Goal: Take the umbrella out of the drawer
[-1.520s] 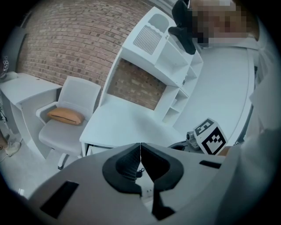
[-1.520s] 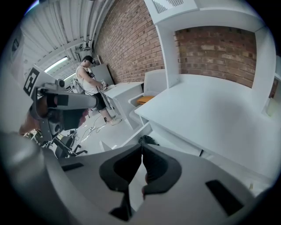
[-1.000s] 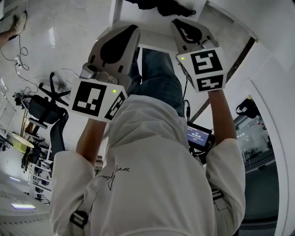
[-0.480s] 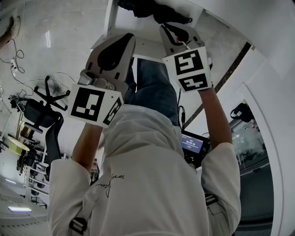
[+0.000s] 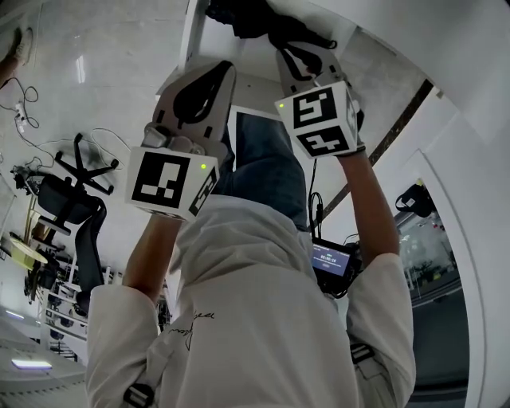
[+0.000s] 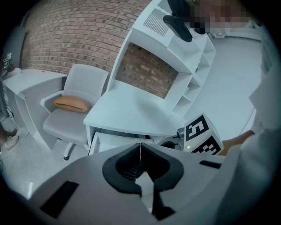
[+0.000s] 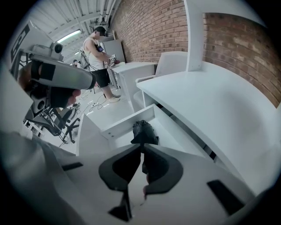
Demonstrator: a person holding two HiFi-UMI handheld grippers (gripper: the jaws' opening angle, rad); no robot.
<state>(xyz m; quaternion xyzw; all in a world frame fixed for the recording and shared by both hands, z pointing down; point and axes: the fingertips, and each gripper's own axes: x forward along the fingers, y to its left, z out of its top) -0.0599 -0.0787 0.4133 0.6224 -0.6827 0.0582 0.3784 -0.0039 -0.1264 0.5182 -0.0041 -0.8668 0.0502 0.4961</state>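
A black folded umbrella (image 7: pixel 142 130) lies in the open white drawer (image 7: pixel 125 124) under the desk; it also shows as a dark bundle, the umbrella (image 5: pixel 263 20), at the top of the head view. My right gripper (image 7: pixel 141 147) hangs just above it, jaws shut with nothing between them. In the head view the right gripper (image 5: pixel 296 52) reaches over the drawer (image 5: pixel 199 36). My left gripper (image 6: pixel 140 145) is shut too and empty, pointing at the drawer (image 6: pixel 115 139) front. The left gripper (image 5: pixel 215 70) sits beside the right one.
The white desk top (image 7: pixel 210 110) overhangs the drawer, with a shelf unit (image 6: pixel 175 39) above it. A grey chair (image 6: pixel 72 105) with an orange cushion stands left of the desk. A black office chair (image 5: pixel 76 203) and a person (image 7: pixel 99 57) stand farther off.
Both grippers have sunk toward the drawer, moving up the head view. The right gripper's marker cube has shifted left, and more of the umbrella shows at the top edge.
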